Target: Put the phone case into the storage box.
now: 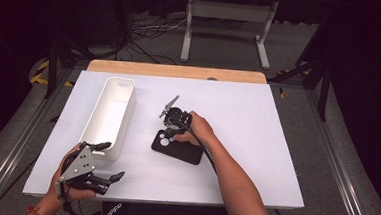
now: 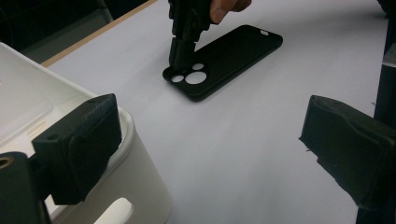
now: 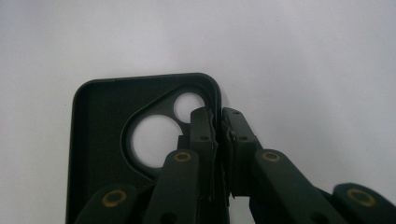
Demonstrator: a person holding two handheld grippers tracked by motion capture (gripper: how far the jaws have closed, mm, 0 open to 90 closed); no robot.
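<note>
Right claw [image 3: 219, 116] is pinched on the side wall of the black phone case [image 3: 107, 135], next to the round camera holes. One jaw sits inside the case and one outside. I see the case [image 1: 177, 146] lying flat near the middle of the white table [image 1: 257, 136], open side up. My right hand [image 1: 197, 129] is above it. Left claw [image 1: 106, 160] is wide open with nothing in it, down by the near end of the white bin [image 1: 110, 113]. The case [image 2: 224, 58] is well apart from it.
</note>
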